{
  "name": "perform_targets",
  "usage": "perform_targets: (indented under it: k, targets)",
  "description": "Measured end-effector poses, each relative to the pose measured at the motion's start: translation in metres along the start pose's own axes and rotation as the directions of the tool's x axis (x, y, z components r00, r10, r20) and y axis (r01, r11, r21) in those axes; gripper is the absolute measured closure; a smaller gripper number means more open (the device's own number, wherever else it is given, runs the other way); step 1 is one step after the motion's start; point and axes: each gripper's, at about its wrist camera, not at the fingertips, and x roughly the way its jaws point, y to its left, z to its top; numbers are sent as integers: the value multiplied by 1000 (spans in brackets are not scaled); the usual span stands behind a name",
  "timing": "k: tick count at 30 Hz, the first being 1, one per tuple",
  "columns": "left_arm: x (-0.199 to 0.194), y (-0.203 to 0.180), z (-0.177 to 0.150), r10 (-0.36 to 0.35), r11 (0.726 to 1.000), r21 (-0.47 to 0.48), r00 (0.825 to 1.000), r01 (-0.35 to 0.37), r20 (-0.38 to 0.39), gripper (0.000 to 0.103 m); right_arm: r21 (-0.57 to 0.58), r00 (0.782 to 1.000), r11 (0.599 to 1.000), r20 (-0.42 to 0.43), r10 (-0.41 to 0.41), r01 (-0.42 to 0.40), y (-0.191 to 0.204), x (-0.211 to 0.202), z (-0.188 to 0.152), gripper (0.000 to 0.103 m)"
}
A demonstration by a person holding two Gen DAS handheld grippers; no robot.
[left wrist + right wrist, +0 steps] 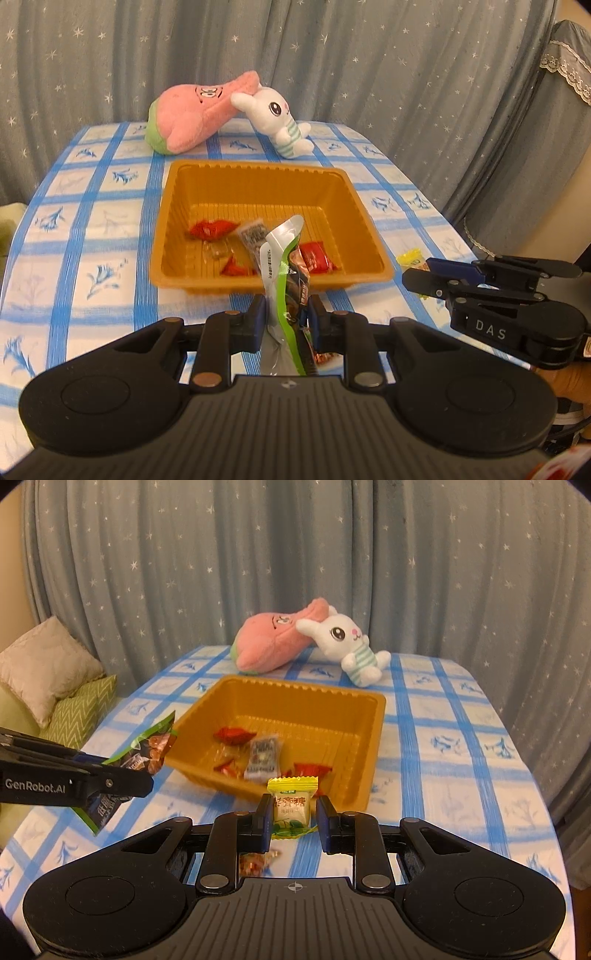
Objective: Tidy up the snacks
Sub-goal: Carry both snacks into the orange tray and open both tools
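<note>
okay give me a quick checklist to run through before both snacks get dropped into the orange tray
1. Left gripper clamped on the green snack packet: ok.
2. Right gripper holding the yellow candy: ok by the right wrist view, though the right pad shows a small gap.
3. Orange tray has free floor space at its far half: ok.
4. Either snack already over the tray: not ok, both look short of the near rim.
5. Plush toys clear of the tray: ok.
6. Loose wrapper under the right gripper left on the tablecloth: not ok.
</note>
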Motion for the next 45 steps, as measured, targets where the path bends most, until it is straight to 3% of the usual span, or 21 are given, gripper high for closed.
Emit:
perform_targets:
  k: [17, 30, 35, 45]
  targets:
    - [54, 17, 53, 31, 999, 39, 1000, -31, 5, 82, 4, 1000, 1000, 0, 1, -1, -16, 59, 62, 78]
    - [94, 39, 60, 51, 998, 27, 998, -50, -26, 82, 18, 999, 1000, -36, 3, -3, -25, 101, 69, 78]
    - [104, 43, 63, 48, 998, 30, 999, -48, 0, 80, 31, 999, 1000, -42, 3, -2, -27, 108, 70, 78]
    - [96, 53, 59, 79, 997, 20, 997, -79, 22, 78, 48, 998, 999, -57, 0, 3, -33, 112, 65, 78]
